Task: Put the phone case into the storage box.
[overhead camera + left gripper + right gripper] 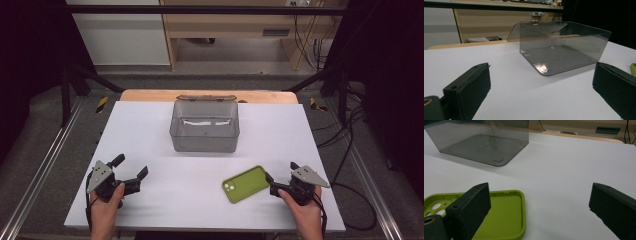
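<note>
Two claws, both mine, rest low with jaws spread wide and nothing between them: my left claw near the front-left corner, my right claw just beside the lime-green soft phone case, which lies flat, hollow side up. Beyond, a smoky transparent plastic box sits lid-open on the white worktop; grey floor around. My hands grip from below.
</note>
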Tool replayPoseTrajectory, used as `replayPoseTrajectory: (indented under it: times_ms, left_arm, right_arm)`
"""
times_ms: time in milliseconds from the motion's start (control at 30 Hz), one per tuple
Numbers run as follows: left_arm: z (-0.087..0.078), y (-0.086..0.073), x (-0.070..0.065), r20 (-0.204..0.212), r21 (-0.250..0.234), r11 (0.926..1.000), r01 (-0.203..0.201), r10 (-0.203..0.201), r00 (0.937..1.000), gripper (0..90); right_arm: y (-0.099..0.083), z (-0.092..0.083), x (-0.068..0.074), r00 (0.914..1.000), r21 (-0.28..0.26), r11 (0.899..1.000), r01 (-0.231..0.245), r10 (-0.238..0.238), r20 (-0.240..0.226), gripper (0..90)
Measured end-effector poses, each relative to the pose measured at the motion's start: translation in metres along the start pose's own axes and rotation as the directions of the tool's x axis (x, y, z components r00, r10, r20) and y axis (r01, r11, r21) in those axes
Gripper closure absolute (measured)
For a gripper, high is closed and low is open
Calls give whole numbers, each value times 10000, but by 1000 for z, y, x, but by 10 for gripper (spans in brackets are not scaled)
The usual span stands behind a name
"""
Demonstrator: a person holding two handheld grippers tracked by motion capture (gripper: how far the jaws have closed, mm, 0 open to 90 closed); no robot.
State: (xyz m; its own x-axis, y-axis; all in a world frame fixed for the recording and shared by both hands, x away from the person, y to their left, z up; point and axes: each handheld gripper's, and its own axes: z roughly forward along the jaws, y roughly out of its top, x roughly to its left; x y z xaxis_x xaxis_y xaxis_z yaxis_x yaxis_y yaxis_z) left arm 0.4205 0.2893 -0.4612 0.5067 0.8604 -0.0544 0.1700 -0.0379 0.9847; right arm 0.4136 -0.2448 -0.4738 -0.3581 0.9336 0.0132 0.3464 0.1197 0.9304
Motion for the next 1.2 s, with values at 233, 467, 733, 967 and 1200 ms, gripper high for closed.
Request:
replayPoseTrajectory:
  times_ms: [233, 467, 733, 967, 1200]
  left_arm:
    - [2, 0, -3, 108, 54, 9999, -143, 143, 9998, 13]
    - [4, -1, -7, 193, 167, 9993, -336, 332, 9993, 13]
    - [5, -1, -9, 246, 182, 9992, -351, 347, 9991, 13]
    - [6, -1, -10, 293, 227, 9991, -350, 343, 9990, 13]
    - [6, -1, -11, 323, 278, 9989, -364, 355, 9988, 13]
  right_arm:
    - [2, 1, 0, 9997, 58, 9997, -228, 227, 43, 57]
    - [11, 5, 0, 9999, 268, 9996, -104, 105, -32, 258]
    - [8, 9, 1, 9989, 1146, 9923, 459, -441, -184, 678]
    - [3, 13, 1, 9978, 1801, 9814, 660, -629, -226, 886]
    - [0, 13, -4, 9998, 2185, 9756, 196, -186, -69, 900]
